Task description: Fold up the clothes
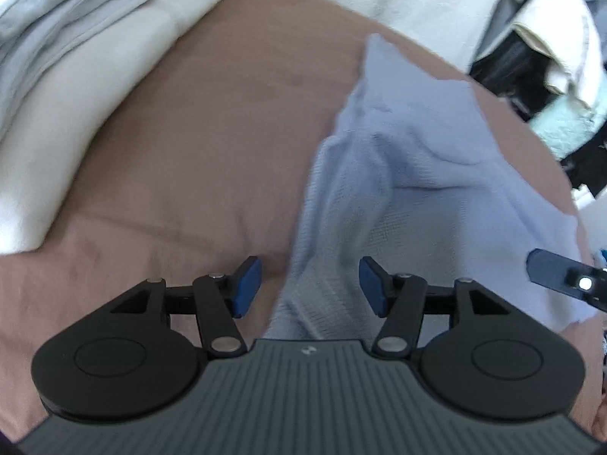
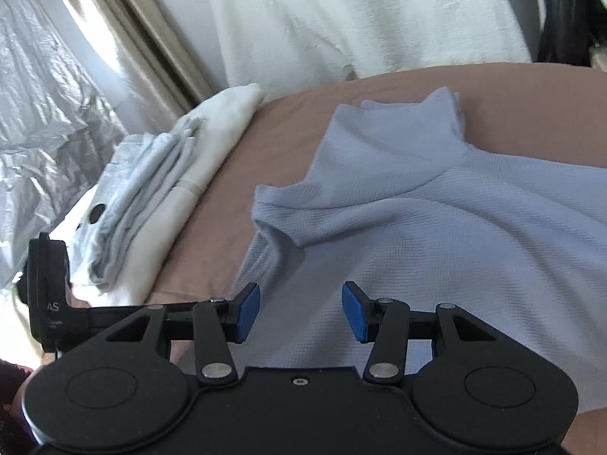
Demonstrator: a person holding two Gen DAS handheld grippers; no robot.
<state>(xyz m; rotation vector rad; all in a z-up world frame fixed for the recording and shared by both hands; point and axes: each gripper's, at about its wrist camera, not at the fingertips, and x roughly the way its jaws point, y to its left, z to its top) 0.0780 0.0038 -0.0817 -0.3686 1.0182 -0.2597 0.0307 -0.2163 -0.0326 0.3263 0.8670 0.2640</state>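
Note:
A light blue waffle-knit garment [image 1: 417,174] lies partly folded on the brown bed sheet [image 1: 182,140]. In the right wrist view the garment [image 2: 436,220] shows one sleeve folded across its body. My left gripper [image 1: 310,287] hovers over the garment's left edge, open, its blue pads apart and pressing on nothing. My right gripper [image 2: 301,313] is open above the garment's near part, with only flat cloth below it. One finger of the right gripper [image 1: 550,269] shows at the right edge of the left wrist view. The left gripper's body [image 2: 49,295] shows at the left of the right wrist view.
A stack of folded white and pale grey clothes [image 2: 151,197] sits on the sheet's left side [image 1: 57,60]. White bedding [image 2: 341,19] lies behind the sheet. A curtain [image 2: 132,38] and crinkled silver foil [image 2: 38,94] are at far left. Dark and mint items [image 1: 550,87] pile up at right.

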